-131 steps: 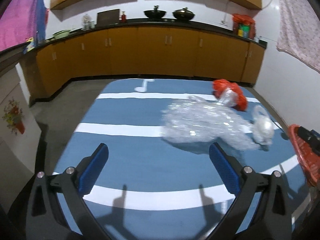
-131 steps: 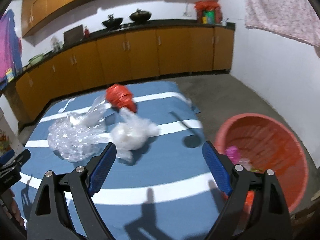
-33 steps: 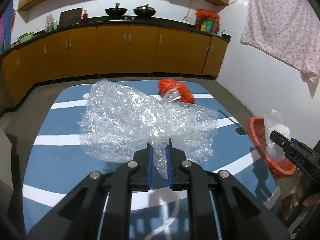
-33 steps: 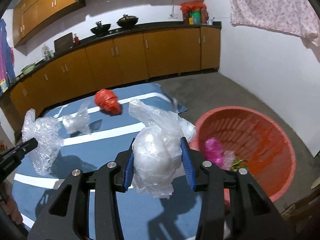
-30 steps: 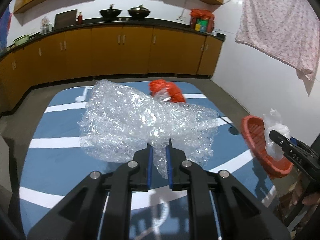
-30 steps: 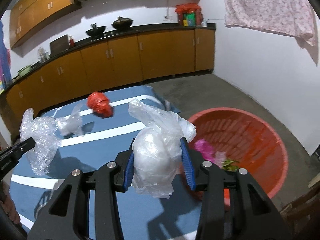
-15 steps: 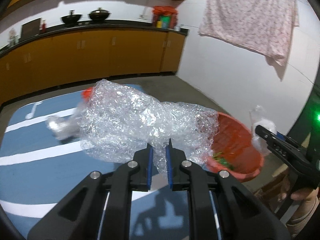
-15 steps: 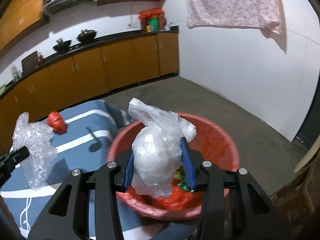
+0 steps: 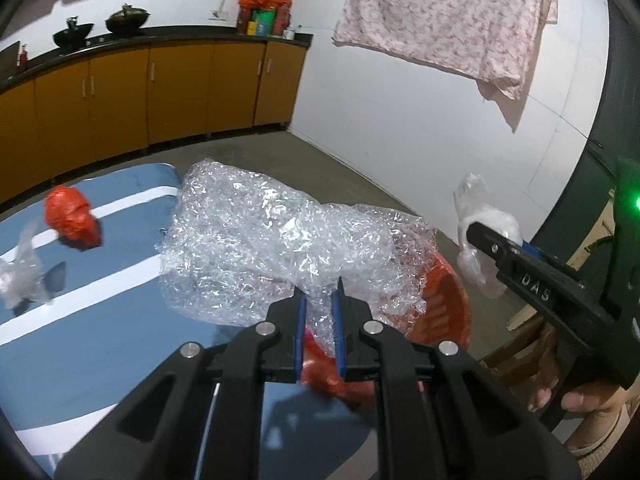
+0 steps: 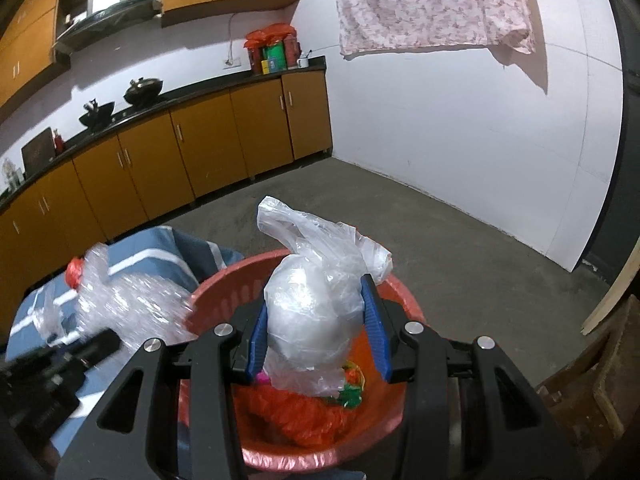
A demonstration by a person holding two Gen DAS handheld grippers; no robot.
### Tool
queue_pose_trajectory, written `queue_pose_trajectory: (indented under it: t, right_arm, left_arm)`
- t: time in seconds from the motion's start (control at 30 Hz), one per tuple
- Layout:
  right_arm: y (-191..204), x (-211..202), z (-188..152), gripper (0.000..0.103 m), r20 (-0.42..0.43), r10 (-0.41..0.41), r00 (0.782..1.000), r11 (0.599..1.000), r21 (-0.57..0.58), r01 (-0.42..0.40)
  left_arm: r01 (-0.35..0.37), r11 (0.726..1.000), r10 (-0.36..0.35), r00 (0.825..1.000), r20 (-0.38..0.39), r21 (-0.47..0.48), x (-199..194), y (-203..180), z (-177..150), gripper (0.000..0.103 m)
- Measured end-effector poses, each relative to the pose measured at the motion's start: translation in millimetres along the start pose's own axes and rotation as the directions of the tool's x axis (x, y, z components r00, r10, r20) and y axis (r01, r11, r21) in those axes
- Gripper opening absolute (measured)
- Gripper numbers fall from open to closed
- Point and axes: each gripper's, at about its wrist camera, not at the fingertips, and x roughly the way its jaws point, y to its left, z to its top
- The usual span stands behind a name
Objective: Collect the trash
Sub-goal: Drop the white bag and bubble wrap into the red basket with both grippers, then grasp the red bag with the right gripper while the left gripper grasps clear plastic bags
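Kitchen floor, blue striped mat (image 9: 80, 344). Left gripper (image 9: 319, 312) pinched narrow on bubble wrap (image 9: 280, 248), hanging over red basket (image 10: 224, 300) rim. Right gripper (image 10: 316, 312) clamped around tied white plastic bag (image 10: 316, 304), directly above basket. Crumpled red bag (image 9: 72, 218) on mat, well apart.

surface: blue striped cloth (image 9: 80, 344) | on it — red bag (image 9: 72, 218), clear bag (image 9: 22, 276)

Crumpled bubble wrap (image 9: 288, 240) and a knotted clear bag (image 10: 316, 304) (both aloft) hang over the red basket (image 10: 404, 400).
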Motion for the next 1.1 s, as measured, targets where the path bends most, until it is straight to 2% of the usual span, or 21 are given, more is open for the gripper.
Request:
queue_pose_trajectory:
  t: [0.2,0.27,0.33,0.4,0.6,0.77,0.9,0.97,1.07,1.1]
  right_arm:
    - [-7.2,10.9,11.4,0.043,0.006,0.025,1.0,0.999,0.038,-0.025]
    - [-11.4,12.7,12.7,0.052,0.01,0.041,0.999,0.997,0.062,-0.042]
    - [-13.1,12.7,12.5,0.063,0.018,0.05,0.999,0.996,0.074,-0.051]
    - [-15.5,11.8,11.0,0.072,0.029,0.049,0.998,0.996,0.076,-0.051]
    - [-17.0,14.0,1.3,0.076,0.005,0.043,0.999,0.996,0.084,-0.043]
    - [-12.9,12.9,-5.3,0.079,-0.009,0.026,1.0,0.998,0.061,-0.025]
    - [-3.2,12.4,-10.5,0.082,-0.019,0.031,0.999,0.999,0.042,-0.03]
    - [3.6,12.3,-13.6,0.082,-0.023,0.032,0.999,0.999,0.023,-0.031]
    - [19.8,11.1,-18.1,0.082,-0.028,0.04,0.999,0.999,-0.026,-0.041]
    - [25.8,10.7,-19.2,0.082,-0.031,0.048,0.998,0.998,-0.039,-0.049]
  left_arm:
    - [0.032,0.999,-0.032,0.999,-0.024,0.021,25.0,-12.6,5.3,0.014]
    - [0.037,0.999,-0.036,0.999,-0.036,0.013,32.7,-11.9,5.6,0.018]
    - [0.041,0.999,-0.041,0.998,-0.047,0.0,36.0,-8.1,3.2,0.036]
    - [0.032,0.999,-0.033,0.998,-0.046,-0.01,36.7,-4.1,1.1,0.048]
    - [0.005,0.999,-0.008,0.998,-0.061,-0.051,35.0,14.4,-7.3,0.06]
    - [-0.08,0.996,0.079,0.996,-0.031,-0.034,20.9,26.4,-12.1,0.074]
    - [-0.172,0.985,0.172,0.985,-0.007,-0.025,6.7,42.8,-15.4,0.082]
    - [-0.22,0.975,0.221,0.975,0.004,-0.029,-3.6,58.0,-18.5,0.083]
    - [-0.31,0.95,0.311,0.95,0.023,-0.034,-19.6,82.4,-19.4,0.086]
    - [-0.356,0.934,0.357,0.933,0.037,-0.035,-27.2,95.1,-19.4,0.088]
